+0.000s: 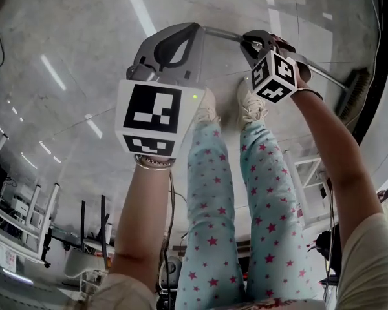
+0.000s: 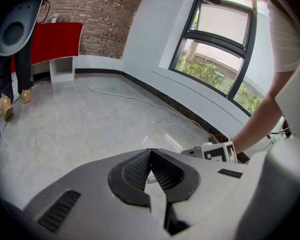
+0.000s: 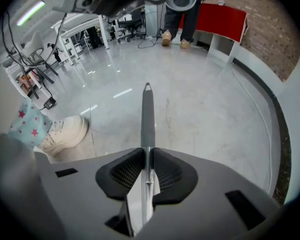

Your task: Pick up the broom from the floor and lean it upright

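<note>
Two grippers sit side by side in the upper middle of the head view, over a pale glossy floor (image 1: pixel 71 50). The right gripper (image 1: pixel 257 44), just right of centre behind its marker cube, has its jaws drawn in narrow on the broom (image 1: pixel 326 75). In the right gripper view the silver handle (image 3: pixel 147 134) runs straight between both pads (image 3: pixel 166 173) and is pressed by them. Beyond the jaws it turns dark grey and ends at a free tip in the middle of the frame.

In the head view the shaft slants down and to the right from that grip to the brush head (image 1: pixel 354 92) near the right edge, beside a dark curved band. I cannot tell whether the bristles touch the floor.

The left gripper (image 1: pixel 194 30), just left of centre, has its pads meeting at the tips. The left gripper view shows only a pale sliver in the gap behind them, which I cannot identify. In the head view the handle reaches this gripper's tip, but I cannot tell whether they touch.

Two light shoes (image 1: pixel 251 105) stand below the grippers, with star-print trousers (image 1: pixel 213 205) running to the bottom of the frame.
</note>
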Motion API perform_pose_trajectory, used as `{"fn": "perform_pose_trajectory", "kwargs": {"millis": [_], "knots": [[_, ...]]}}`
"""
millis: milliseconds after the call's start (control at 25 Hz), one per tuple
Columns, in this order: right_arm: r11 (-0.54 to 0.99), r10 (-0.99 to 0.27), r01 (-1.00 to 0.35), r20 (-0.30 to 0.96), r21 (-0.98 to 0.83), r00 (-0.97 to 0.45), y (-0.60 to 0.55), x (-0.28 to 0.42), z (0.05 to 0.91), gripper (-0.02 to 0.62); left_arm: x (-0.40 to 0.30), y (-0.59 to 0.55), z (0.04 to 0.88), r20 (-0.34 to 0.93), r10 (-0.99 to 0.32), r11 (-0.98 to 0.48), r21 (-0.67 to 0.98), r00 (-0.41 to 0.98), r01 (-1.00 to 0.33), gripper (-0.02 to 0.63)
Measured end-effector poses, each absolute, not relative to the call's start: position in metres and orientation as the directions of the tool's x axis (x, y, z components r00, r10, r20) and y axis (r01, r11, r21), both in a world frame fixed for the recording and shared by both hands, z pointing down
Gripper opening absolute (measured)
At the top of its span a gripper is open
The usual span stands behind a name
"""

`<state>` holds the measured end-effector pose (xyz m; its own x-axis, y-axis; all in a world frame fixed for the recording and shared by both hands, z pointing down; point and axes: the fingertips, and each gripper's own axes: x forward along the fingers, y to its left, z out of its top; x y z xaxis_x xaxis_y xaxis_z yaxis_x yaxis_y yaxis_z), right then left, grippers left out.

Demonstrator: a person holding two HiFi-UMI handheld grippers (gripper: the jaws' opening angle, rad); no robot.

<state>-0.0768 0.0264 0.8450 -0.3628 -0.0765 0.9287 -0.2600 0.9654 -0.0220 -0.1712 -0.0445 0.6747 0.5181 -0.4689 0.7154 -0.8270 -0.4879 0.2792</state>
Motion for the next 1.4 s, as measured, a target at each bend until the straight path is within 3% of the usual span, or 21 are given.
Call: {"fn": "perform_pose_trajectory", "kwargs": {"millis": [160, 360, 680, 1000, 1400], "knots": [[0.948, -0.167, -0.318, 0.887, 0.025, -0.430, 0.005, -0.067, 0.759, 0.087, -0.180, -0.042, 0.618, 0.725, -0.471, -0.513, 0.238, 0.502, -0.825, 0.020], [0.866, -0.396, -0.477, 0.787, 0.150, -0.472, -0.045, -0.044, 0.620, 0.087, -0.176, -0.064, 0.526, 0.691, -0.520, -0.534, 0.196, 0.502, -0.823, 0.020], [0.625, -0.719, -0.729, 0.569, 0.278, -0.399, -0.071, -0.020, 0.408, 0.086, -0.147, -0.089, 0.386, 0.628, -0.564, -0.554, 0.195, 0.537, -0.810, 0.020], [0.293, -0.909, -0.936, 0.358, 0.192, -0.212, -0.068, 0.032, 0.290, 0.085, -0.112, -0.099, 0.302, 0.555, -0.570, -0.611, 0.206, 0.606, -0.764, 0.020], [-0.212, -0.932, -0.974, 0.283, 0.086, 0.228, -0.030, 0.148, 0.214, 0.086, -0.083, -0.089, 0.237, 0.510, -0.530, -0.697, 0.193, 0.678, -0.690, 0.020]]}}
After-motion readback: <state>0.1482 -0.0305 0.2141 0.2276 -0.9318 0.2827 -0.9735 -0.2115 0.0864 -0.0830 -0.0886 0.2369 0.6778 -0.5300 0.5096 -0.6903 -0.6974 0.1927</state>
